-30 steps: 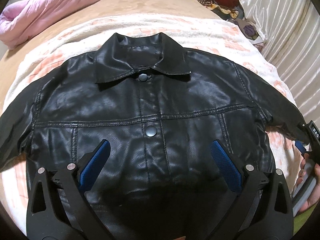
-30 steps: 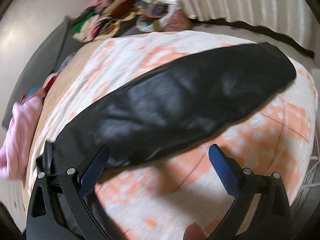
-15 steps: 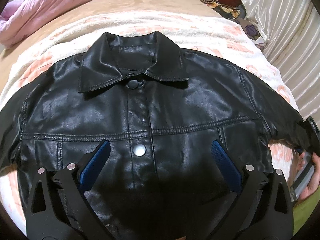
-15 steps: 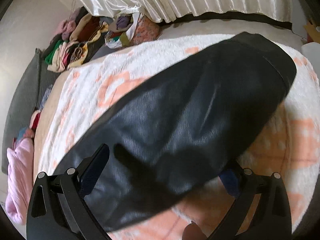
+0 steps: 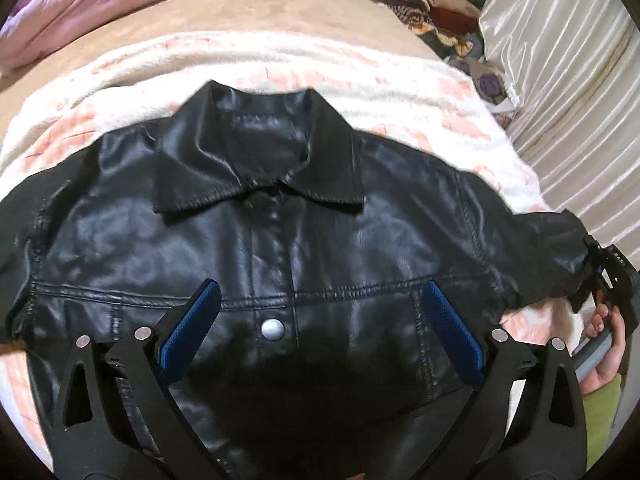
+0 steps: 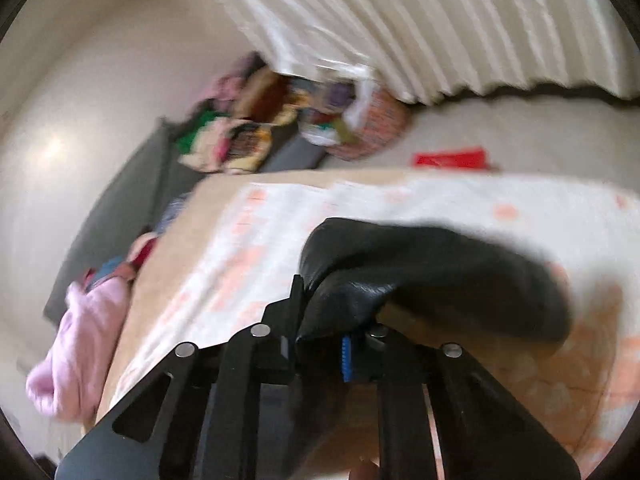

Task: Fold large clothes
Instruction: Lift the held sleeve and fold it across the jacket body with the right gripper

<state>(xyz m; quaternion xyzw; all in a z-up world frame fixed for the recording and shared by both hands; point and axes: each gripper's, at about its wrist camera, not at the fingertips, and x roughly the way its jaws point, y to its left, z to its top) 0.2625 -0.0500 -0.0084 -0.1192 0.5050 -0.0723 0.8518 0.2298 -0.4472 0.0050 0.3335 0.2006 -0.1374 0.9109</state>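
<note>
**At the blanket's right edge: sleeve end now pinched and coming up**

On the cream-and-orange blanket covering the bed, lying front-up and buttoned, collar toward the far edge: the black leather jacket. Hovering over its lower front with blue pads spread wide and nothing between them: the left gripper, not touching the leather as far as can be told.

Out at the blanket's right edge, having just snapped closed from fully spread half a second back: the right gripper, now clamping the end of the right sleeve. Bunching and arching upward from the jaws, no longer lying flat as it was a second ago. Showing in the left view too, sleeve end lifting off the blanket beside the person's hand.

Probably marking the start of the first fold: sleeve secured, ready for carrying inward across the chest. Stiff leather likely resisting a sharp crease and springing back.
</note>
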